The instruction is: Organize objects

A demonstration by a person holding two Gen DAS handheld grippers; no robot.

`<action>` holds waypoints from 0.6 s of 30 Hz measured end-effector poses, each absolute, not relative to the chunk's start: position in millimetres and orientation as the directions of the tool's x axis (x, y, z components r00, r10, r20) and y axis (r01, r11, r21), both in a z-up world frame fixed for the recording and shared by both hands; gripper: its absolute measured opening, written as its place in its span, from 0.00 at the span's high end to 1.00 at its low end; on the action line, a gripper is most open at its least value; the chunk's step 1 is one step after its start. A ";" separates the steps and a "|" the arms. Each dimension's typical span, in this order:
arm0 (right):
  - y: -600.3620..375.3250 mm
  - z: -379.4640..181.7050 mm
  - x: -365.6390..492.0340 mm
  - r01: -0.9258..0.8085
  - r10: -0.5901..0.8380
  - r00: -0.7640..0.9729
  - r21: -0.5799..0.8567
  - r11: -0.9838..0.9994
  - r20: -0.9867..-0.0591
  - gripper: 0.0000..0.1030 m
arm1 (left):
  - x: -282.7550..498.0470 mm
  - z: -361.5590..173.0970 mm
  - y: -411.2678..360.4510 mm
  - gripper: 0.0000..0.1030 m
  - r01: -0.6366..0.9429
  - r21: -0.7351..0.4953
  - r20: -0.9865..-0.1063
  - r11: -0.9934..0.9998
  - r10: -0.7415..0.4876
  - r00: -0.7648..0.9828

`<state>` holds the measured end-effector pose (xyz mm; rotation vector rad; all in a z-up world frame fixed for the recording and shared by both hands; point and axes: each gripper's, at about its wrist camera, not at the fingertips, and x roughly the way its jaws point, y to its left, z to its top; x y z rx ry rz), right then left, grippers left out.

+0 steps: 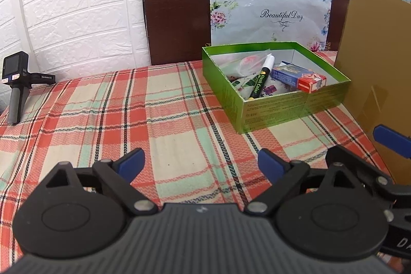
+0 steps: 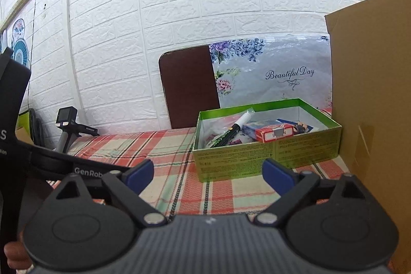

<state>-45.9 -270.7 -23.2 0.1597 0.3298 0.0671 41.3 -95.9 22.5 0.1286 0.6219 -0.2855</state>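
A green open box stands on the plaid tablecloth, towards the right. Inside it lie a black and white marker, a blue carton, a red small carton and some plastic-wrapped items. My left gripper is open over the cloth, in front of and left of the box, with nothing between its blue pads. My right gripper is open too, just in front of the box, empty. A blue pad of the right gripper shows at the left wrist view's right edge.
A tall cardboard sheet stands right of the box. Against the white brick wall lean a brown board and a flowered bag. A small camera on a handle stands at the cloth's far left.
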 end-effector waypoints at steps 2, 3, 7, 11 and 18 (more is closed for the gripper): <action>-271.1 -22.6 -47.8 -0.037 0.092 0.944 0.173 0.984 -0.318 0.04 | 38.3 22.9 -96.7 0.06 0.304 0.032 -0.590 0.952 -0.227 0.775; -271.8 -22.6 -48.3 -0.037 0.093 0.943 0.177 0.984 -0.319 0.03 | 37.3 23.1 -96.8 0.05 0.307 0.030 -0.590 0.951 -0.231 0.774; -273.4 -25.9 -49.3 -0.032 0.098 0.937 0.199 0.979 -0.334 0.03 | 33.0 22.1 -99.1 0.04 0.308 0.038 -0.590 0.951 -0.227 0.775; -277.9 -28.5 -50.0 -0.013 0.089 0.934 0.218 0.976 -0.347 0.03 | 32.0 21.1 -98.8 0.01 0.312 0.026 -0.597 0.950 -0.235 0.767; -289.1 -29.0 -51.8 0.039 0.054 0.938 0.259 0.965 -0.342 0.02 | 29.3 18.7 -104.8 0.00 0.322 0.039 -0.620 0.946 -0.230 0.750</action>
